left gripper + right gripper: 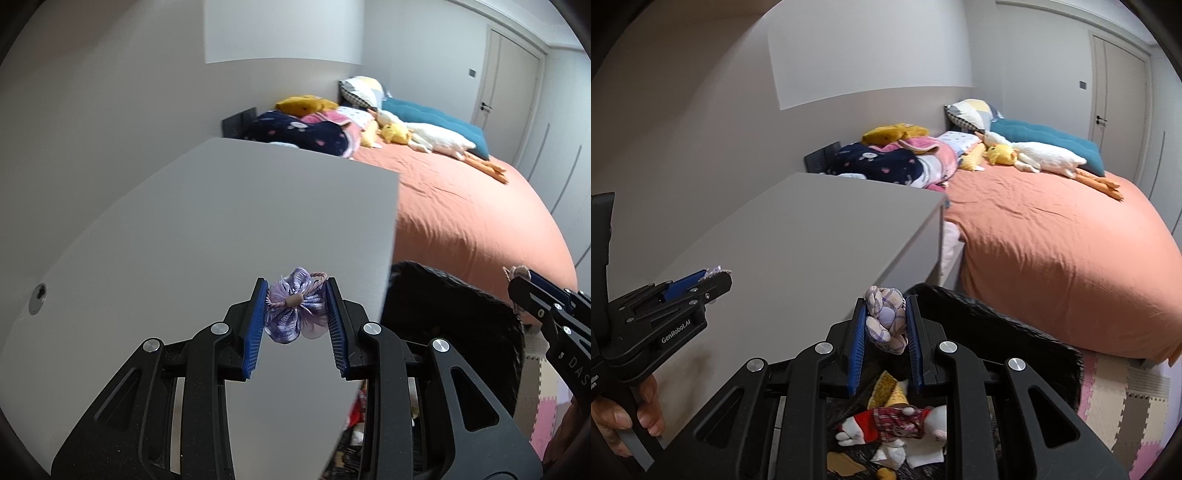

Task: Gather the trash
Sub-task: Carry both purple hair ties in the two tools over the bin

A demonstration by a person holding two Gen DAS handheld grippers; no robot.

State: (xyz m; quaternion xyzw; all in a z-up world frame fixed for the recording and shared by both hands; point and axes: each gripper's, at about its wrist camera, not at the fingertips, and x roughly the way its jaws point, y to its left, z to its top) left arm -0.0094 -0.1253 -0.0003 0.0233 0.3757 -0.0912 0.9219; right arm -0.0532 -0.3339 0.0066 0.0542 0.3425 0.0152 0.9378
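Observation:
In the left wrist view my left gripper (296,282) is shut on a purple flower hair tie (295,314), held just above the grey table (221,221). My right gripper (886,300) is shut on a pale plaid fabric bow (886,321). It hangs over the near rim of a black trash bag (997,317) beside the table's right edge. Inside the bag lie a red plaid toy (886,424) and a yellow piece (886,391). Each gripper shows in the other's view: the right gripper (521,275) at the right edge, the left gripper (716,274) at the left, with a hand on its grip.
A bed with an orange sheet (1052,240) stands to the right of the table, with pillows and plush toys at its head. Foam floor tiles (1126,398) lie by the bag. The table has a round cable hole (37,295). White walls and a closed door are behind.

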